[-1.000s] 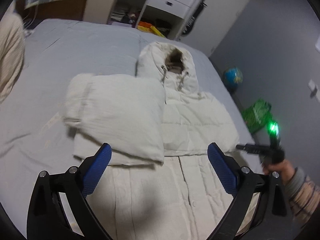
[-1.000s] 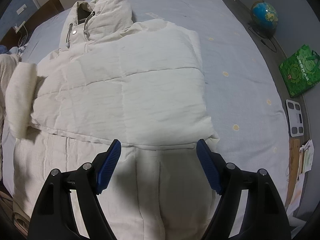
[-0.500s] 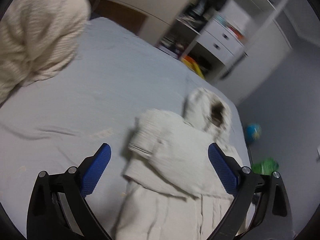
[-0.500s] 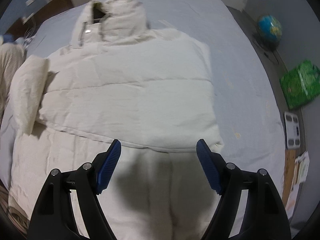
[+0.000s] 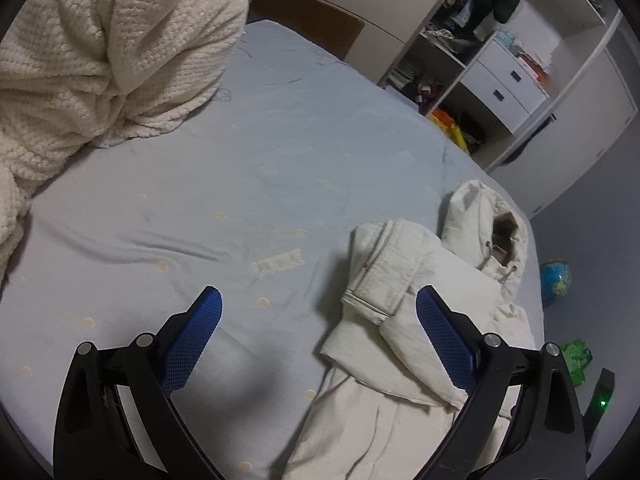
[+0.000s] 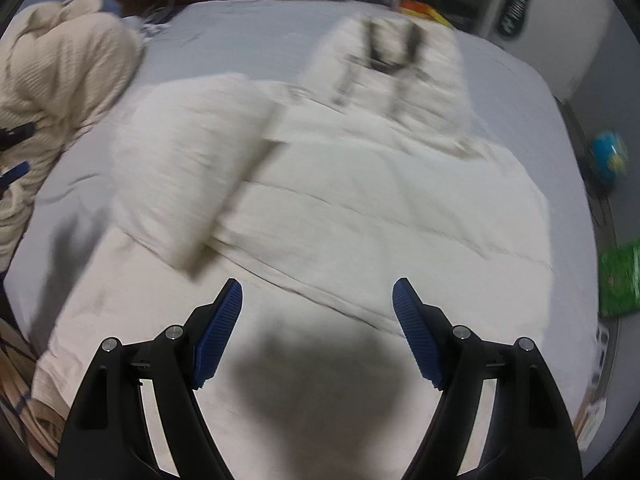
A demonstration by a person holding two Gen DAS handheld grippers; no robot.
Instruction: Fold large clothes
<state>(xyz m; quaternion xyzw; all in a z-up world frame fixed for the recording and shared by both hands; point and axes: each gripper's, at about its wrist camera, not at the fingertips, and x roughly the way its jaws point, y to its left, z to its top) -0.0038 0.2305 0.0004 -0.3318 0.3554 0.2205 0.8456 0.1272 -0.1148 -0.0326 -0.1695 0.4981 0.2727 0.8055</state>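
Lying hood-far on the bed (image 5: 248, 184), the cream hooded puffer coat (image 6: 360, 208) runs near-to-far beneath the wide, empty right gripper (image 6: 317, 312), right of the wide, empty left gripper (image 5: 318, 320).

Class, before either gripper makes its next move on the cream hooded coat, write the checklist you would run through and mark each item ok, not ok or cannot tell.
1. Left gripper open and holding nothing: ok.
2. Right gripper open and holding nothing: ok.
3. Both sleeves of the coat folded across its front: ok, the folded sleeve lies on the chest.
4. Hood flat at the top, not tucked under: ok.
5. Lower hem of the coat in view for a grasp: cannot tell, it lies below both grippers.
6. Knitted blanket apart from the coat on the bed sheet: ok.
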